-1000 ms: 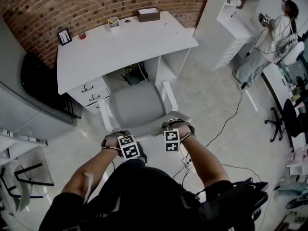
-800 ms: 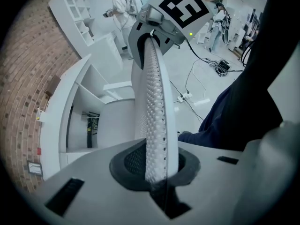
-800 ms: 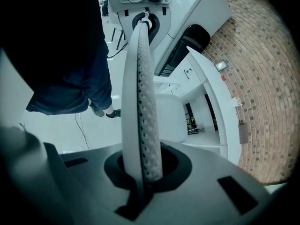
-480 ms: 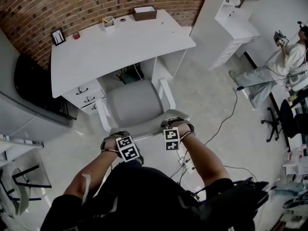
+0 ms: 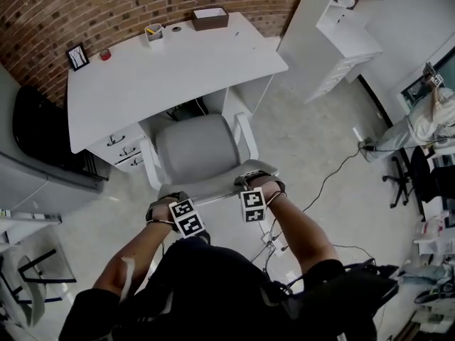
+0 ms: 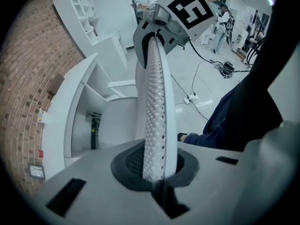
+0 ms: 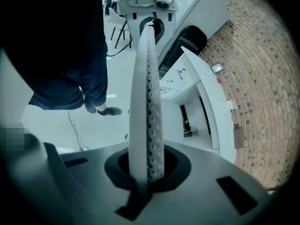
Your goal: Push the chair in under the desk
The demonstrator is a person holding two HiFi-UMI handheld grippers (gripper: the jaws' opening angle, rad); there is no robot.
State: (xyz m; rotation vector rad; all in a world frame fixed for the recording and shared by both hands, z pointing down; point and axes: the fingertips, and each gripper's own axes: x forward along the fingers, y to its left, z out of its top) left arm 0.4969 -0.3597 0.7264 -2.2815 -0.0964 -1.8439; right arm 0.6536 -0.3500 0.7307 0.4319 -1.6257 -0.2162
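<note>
Here the left gripper (image 5: 170,203) and right gripper (image 5: 257,187) each clamp the perforated top rim of the grey-seated, white-framed office chair (image 5: 199,148), the left jaws having just been closing on it. That lets both hands push squarely. Its seat front meets the edge of the white desk (image 5: 163,69), the rest not yet under.

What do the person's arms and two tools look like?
Left tool and right tool are grey, dark-strapped, each bearing a white cube with black square markers. Dark short-sleeved top, bare forearms. The left tool's jaws have just been closing on the chair back.
</note>
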